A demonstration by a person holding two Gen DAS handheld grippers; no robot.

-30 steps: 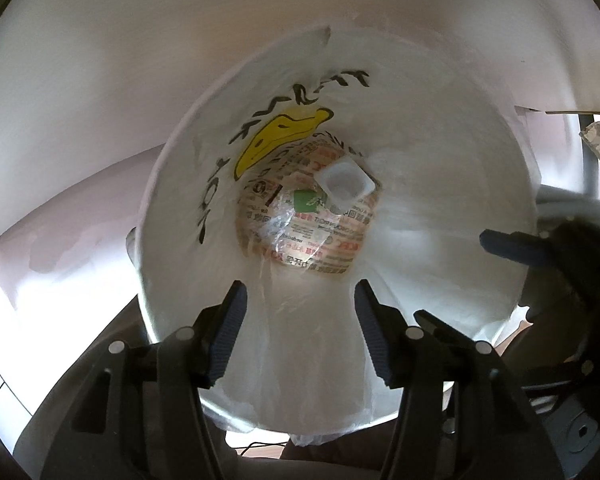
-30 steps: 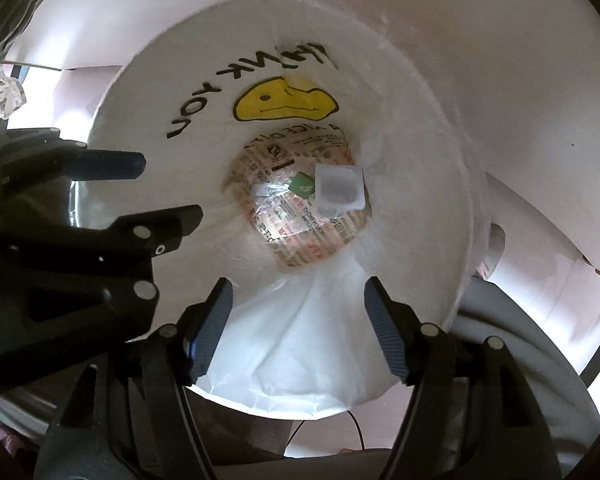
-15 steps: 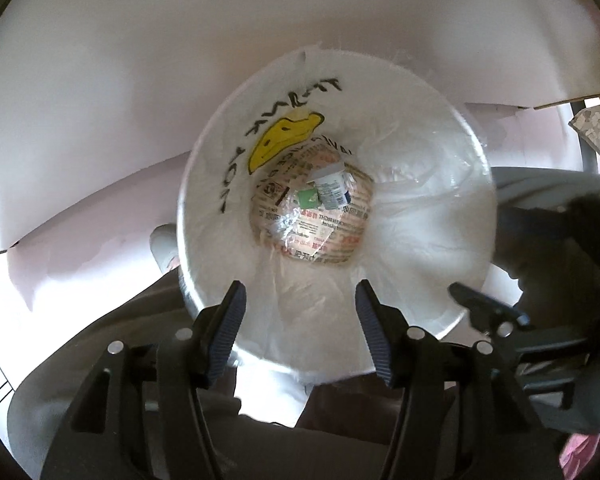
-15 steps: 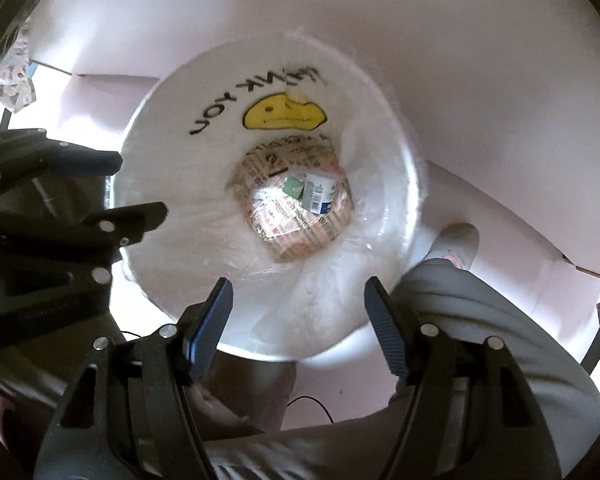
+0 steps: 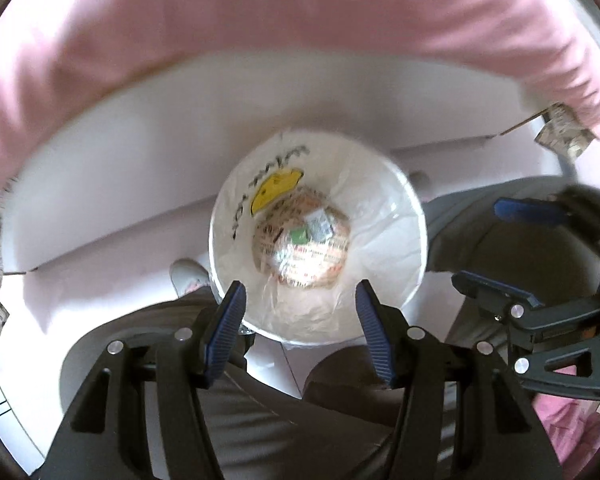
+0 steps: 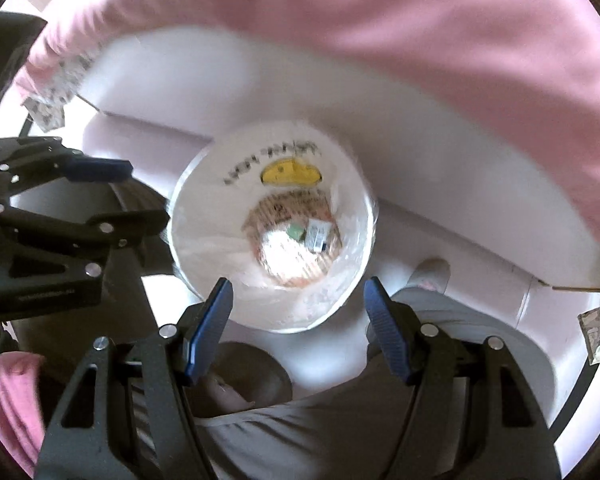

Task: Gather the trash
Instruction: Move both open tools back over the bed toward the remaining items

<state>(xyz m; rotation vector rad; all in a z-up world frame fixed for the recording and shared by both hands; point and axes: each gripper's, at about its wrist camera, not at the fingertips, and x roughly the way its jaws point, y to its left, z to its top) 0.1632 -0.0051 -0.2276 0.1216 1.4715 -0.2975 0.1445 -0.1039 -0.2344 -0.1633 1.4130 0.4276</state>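
Both claws, left claw (image 5: 298, 322) and right claw (image 6: 298, 326), are hanging released and empty, rising away from the lined trash bin (image 5: 414, 240) mid-frame, its trash (image 5: 320, 228) now dropped inside.

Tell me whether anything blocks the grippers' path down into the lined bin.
Nothing visible does. The left gripper and right gripper both hang open and empty above the bin, whose mouth is uncovered. The trash lies at the bottom.

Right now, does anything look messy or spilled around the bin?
Nothing looks spilled. The trash sits at the bottom of the lined bin, which stands upright. Crumpled paper scraps remain outside it, near the pink cloth.
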